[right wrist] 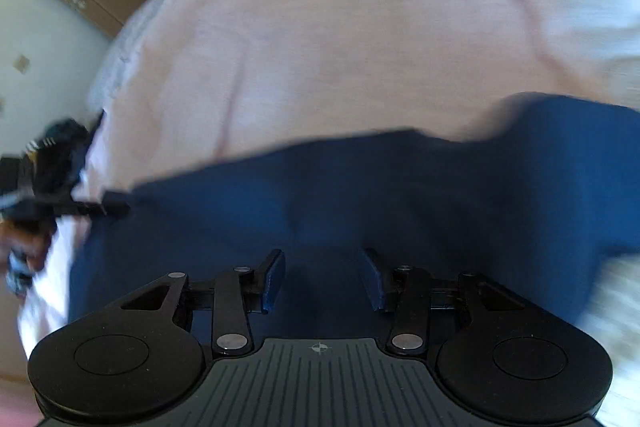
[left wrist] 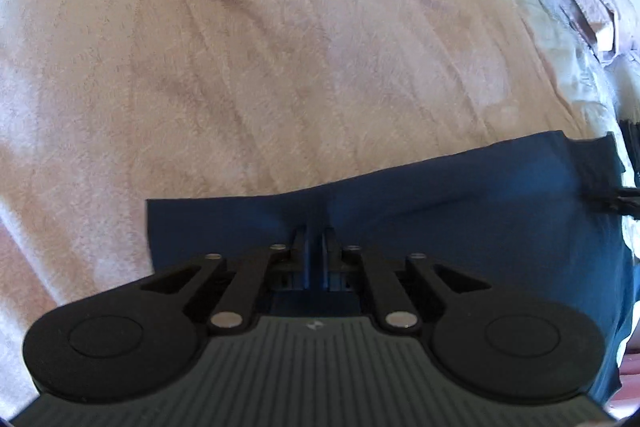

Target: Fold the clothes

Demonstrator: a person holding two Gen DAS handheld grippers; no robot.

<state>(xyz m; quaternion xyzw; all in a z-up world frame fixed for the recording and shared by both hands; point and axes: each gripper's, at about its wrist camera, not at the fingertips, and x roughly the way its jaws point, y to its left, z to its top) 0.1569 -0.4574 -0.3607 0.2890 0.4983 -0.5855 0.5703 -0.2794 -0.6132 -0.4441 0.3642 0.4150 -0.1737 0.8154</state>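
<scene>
On the near part of the fuzzy pink blanket lies the dark blue cloth garment — partly flat. Left gripper pinches its fabric, nearly closed; right gripper spread wide, empty above it. Folding looks early — most remains.

The left gripper pinches a fold of the blue garment, which lies across a pale pink fleece blanket.
</scene>
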